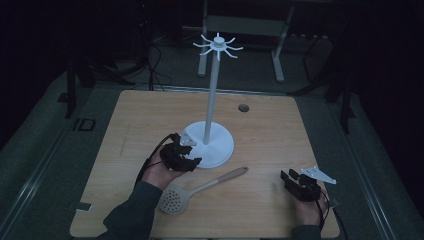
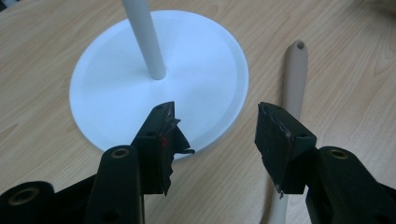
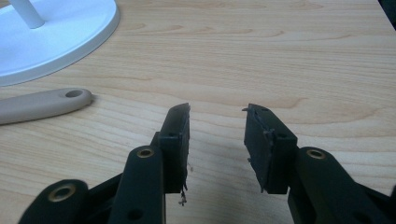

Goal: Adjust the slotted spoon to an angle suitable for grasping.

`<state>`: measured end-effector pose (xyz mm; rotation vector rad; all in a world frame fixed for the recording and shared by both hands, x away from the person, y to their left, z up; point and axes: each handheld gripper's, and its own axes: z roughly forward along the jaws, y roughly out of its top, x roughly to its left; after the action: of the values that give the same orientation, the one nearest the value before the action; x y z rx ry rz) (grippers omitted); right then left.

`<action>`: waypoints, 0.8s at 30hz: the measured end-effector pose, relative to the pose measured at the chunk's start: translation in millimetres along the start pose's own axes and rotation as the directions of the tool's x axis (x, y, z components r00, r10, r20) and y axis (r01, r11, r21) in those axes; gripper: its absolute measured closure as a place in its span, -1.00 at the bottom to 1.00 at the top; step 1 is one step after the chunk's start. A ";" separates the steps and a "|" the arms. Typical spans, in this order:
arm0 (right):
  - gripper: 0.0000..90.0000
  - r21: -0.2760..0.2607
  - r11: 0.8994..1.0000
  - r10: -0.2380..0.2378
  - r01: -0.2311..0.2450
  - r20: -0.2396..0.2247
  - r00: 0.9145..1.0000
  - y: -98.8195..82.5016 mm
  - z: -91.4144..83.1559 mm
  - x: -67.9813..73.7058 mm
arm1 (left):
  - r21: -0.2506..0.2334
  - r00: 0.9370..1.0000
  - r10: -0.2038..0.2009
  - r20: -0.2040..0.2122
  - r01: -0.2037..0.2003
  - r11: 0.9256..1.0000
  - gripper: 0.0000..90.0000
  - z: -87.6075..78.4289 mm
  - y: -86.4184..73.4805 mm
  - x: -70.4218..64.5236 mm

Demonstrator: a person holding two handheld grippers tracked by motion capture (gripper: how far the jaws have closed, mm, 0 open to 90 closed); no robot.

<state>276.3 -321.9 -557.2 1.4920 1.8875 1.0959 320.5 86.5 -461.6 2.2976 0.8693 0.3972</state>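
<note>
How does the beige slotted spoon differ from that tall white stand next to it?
The slotted spoon lies flat on the table; the white stand rises upright from a round base. The spoon is beige with a perforated bowl; the stand is white, topped by a ring of hooks. The stand is far taller. Neither is gripped.

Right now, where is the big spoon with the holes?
In the high view the slotted spoon lies flat on the table, just in front of the white stand's base, between the left gripper and the right gripper.

Tongs gape empty above white stand base, beside beige handle
</note>
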 end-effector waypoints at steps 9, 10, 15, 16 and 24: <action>0.33 0.001 1.000 0.001 -0.001 0.000 1.000 -0.1 0.1 -0.2 | 0.044 1.000 0.025 0.014 -0.025 0.999 0.07 8.5 9.7 -5.6; 0.33 0.001 1.000 0.000 0.000 0.000 1.000 -0.2 0.2 -0.3 | 0.054 0.999 0.029 0.017 -0.030 0.998 0.07 11.0 11.2 -7.5; 0.31 0.001 1.000 -0.001 0.001 0.002 1.000 -0.4 0.6 -0.8 | 0.077 0.999 0.043 0.022 -0.045 0.996 0.07 15.7 14.0 -10.2; 0.31 0.001 1.000 -0.001 0.001 0.003 1.000 -0.5 0.8 -1.0 | 0.094 0.998 0.048 0.028 -0.051 0.994 0.07 20.4 16.5 -12.4; 0.30 0.002 1.000 0.001 -0.001 0.005 1.000 -0.7 0.9 -1.7 | 0.127 0.996 0.073 0.044 -0.078 0.989 0.07 31.2 22.5 -19.3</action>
<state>277.1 -323.3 -558.4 1.4958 1.8854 1.0900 332.1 46.1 -471.1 2.4543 0.8108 0.3360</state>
